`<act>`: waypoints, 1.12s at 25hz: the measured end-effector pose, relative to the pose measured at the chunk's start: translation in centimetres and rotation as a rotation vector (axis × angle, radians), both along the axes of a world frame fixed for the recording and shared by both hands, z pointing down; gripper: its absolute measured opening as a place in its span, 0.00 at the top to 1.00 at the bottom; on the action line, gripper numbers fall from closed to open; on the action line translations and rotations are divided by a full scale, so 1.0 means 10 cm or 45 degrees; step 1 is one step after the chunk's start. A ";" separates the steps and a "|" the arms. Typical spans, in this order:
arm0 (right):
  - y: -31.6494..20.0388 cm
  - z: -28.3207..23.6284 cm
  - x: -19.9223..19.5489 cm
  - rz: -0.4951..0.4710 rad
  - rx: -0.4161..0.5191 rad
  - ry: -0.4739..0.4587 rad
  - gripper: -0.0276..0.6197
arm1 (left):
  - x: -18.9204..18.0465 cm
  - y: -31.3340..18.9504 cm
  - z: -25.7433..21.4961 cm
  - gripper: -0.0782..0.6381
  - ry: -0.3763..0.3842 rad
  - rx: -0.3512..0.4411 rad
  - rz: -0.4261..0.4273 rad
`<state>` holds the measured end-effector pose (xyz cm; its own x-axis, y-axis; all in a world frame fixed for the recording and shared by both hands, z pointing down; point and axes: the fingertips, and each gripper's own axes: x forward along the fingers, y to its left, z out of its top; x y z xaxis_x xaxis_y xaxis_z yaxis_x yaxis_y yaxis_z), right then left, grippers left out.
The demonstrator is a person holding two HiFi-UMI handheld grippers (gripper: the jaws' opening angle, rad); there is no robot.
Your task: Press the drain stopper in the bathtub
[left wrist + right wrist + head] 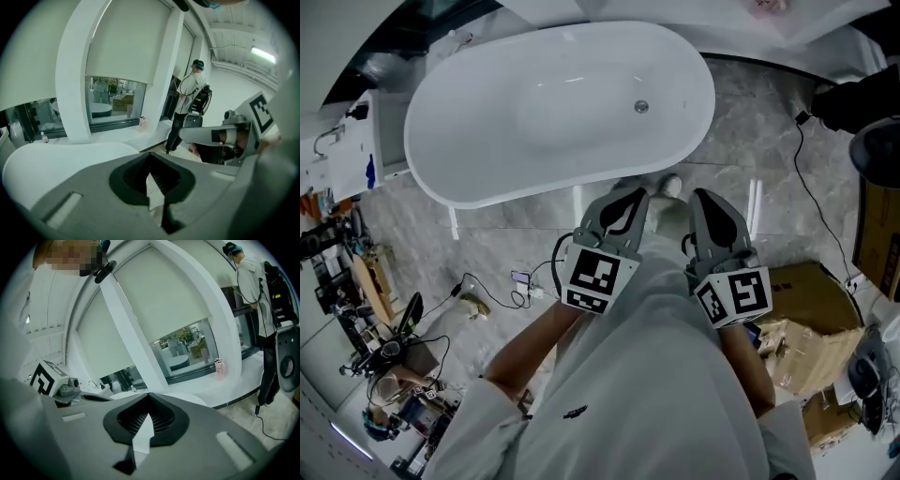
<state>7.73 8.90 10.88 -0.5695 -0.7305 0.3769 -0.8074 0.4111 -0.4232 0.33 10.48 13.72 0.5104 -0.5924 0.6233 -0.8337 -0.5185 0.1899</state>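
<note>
The white oval bathtub (459,159) fills the upper part of the head view, and its round metal drain stopper (641,106) sits in the floor of the tub toward the right end. Both grippers are held close to the person's chest, well short of the tub's near rim. The left gripper (628,199) and the right gripper (706,201) point toward the tub, side by side. In the left gripper view the left gripper (150,157) is shut on nothing, with the tub's rim (61,154) beyond it. The right gripper (149,395) is likewise shut and holds nothing.
Cardboard boxes (811,323) lie on the marble floor at the right. Cables (487,295) and a cluttered bench (356,309) are at the left. Another person (187,105) stands by the window ledge, where a pink bottle (218,367) stands.
</note>
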 end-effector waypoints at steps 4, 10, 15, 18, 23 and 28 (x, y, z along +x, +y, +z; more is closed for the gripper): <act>-0.10 0.06 -0.02 -0.027 -0.014 0.023 0.95 | -0.01 -0.16 0.11 0.88 0.009 -0.043 0.014; -0.29 0.29 -0.06 0.001 -0.049 0.078 0.95 | -0.18 -0.40 0.39 0.88 0.015 -0.103 0.022; -0.48 0.59 -0.09 0.044 -0.106 0.096 0.95 | -0.29 -0.65 0.71 0.88 -0.018 -0.119 0.038; -0.55 0.75 -0.17 0.065 -0.114 0.102 0.95 | -0.40 -0.76 0.88 0.88 -0.020 -0.127 0.058; -0.68 0.96 -0.33 0.067 -0.160 0.089 0.95 | -0.57 -0.93 1.13 0.88 -0.031 -0.163 0.100; -0.80 1.29 -0.42 0.118 -0.201 0.077 0.95 | -0.69 -1.15 1.47 0.88 -0.062 -0.180 0.118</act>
